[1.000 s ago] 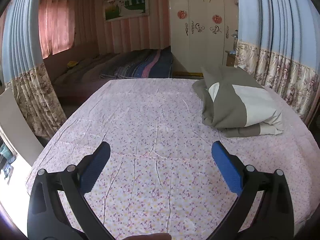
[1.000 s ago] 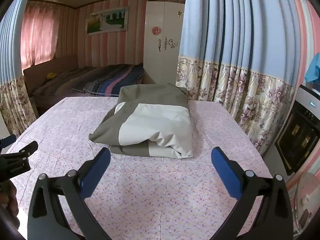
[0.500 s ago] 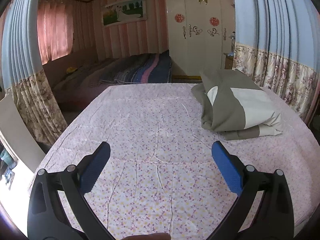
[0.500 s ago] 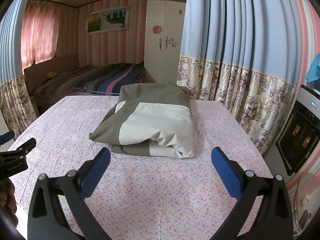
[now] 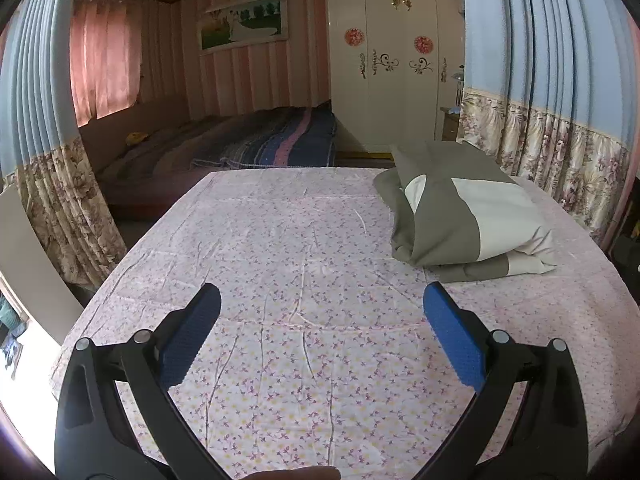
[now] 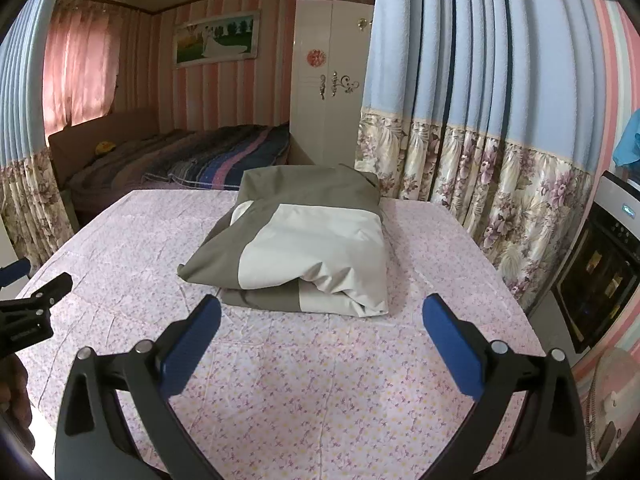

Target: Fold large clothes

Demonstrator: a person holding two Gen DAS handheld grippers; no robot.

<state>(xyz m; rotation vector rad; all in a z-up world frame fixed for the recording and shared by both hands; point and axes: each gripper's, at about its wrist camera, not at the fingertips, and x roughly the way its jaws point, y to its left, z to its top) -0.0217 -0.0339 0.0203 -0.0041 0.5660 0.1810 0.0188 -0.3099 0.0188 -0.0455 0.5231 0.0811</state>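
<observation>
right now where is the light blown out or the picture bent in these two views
Left wrist view: daylight blows out the lower left edge beside the floral sheet, and the pink curtain glows; fisheye bends the blue curtains inward. Right wrist view: evener light, with a soft shadow beside the folded grey and white bedding; straight curtain pleats bow at the rim, and the corners go black.

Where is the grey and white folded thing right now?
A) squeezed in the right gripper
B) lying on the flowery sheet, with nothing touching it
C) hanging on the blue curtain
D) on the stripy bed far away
B: the grey and white folded bundle lies on the flowery sheet, while the right gripper and the left gripper are both open and short of it.
</observation>
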